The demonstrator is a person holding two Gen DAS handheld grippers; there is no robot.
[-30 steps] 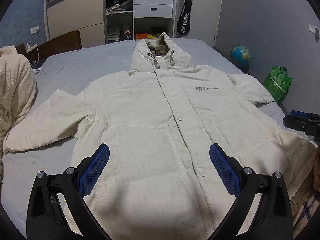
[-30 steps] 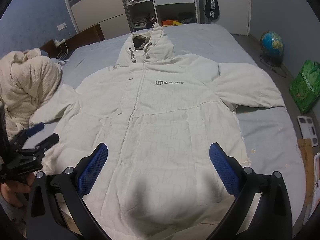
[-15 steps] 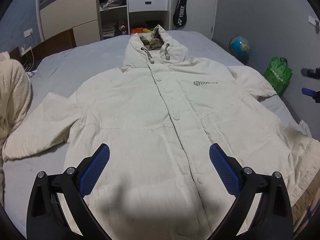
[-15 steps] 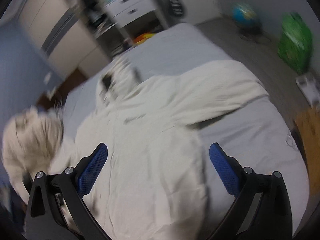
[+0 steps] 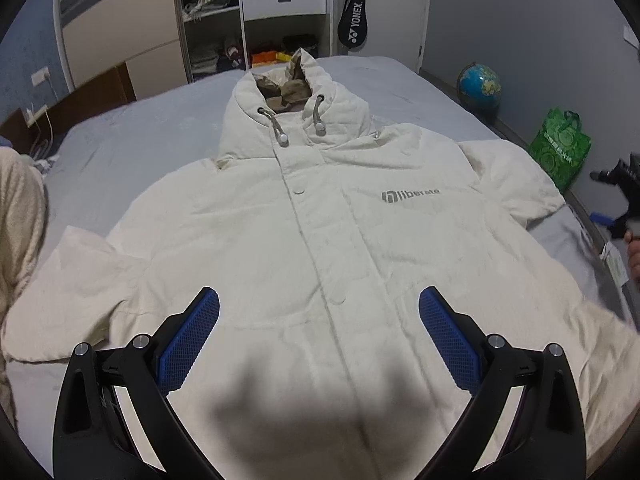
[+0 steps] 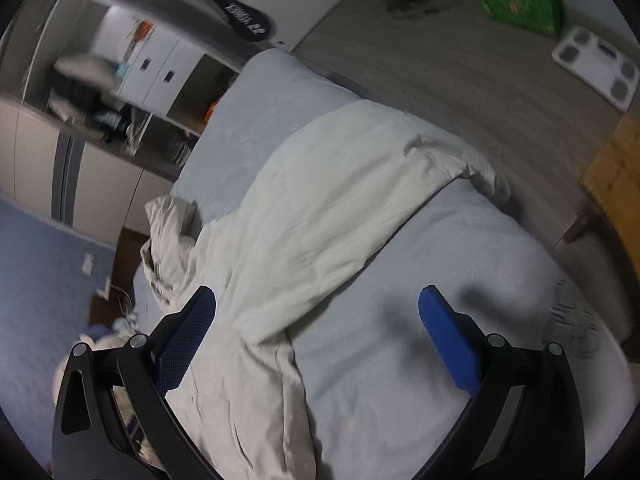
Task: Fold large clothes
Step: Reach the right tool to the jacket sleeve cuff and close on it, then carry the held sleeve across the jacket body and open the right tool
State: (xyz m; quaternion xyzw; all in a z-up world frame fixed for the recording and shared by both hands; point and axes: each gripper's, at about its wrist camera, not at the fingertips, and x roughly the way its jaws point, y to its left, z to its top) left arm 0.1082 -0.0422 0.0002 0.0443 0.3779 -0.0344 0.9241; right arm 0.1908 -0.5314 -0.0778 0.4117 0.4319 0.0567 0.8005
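Observation:
A large cream hooded jacket (image 5: 304,232) lies flat, front up, on the grey bed (image 5: 132,128), hood toward the far end and sleeves spread. My left gripper (image 5: 319,312) is open and empty, hovering above the jacket's lower front. My right gripper (image 6: 316,312) is open and empty, tilted, above the bed beside the jacket's right sleeve (image 6: 360,184). The right gripper also shows at the right edge of the left wrist view (image 5: 618,200).
A cream fleece blanket (image 5: 20,216) is heaped at the bed's left. A globe (image 5: 479,84) and green bag (image 5: 560,148) stand on the floor right of the bed. A white scale (image 6: 596,64) and wooden furniture (image 6: 616,184) are by the bed's right side. Shelves (image 5: 280,4) stand behind.
The right gripper swung right and rolled, from over the jacket's hem to beside the right sleeve. The left gripper moved forward a little over the jacket. Both stayed open.

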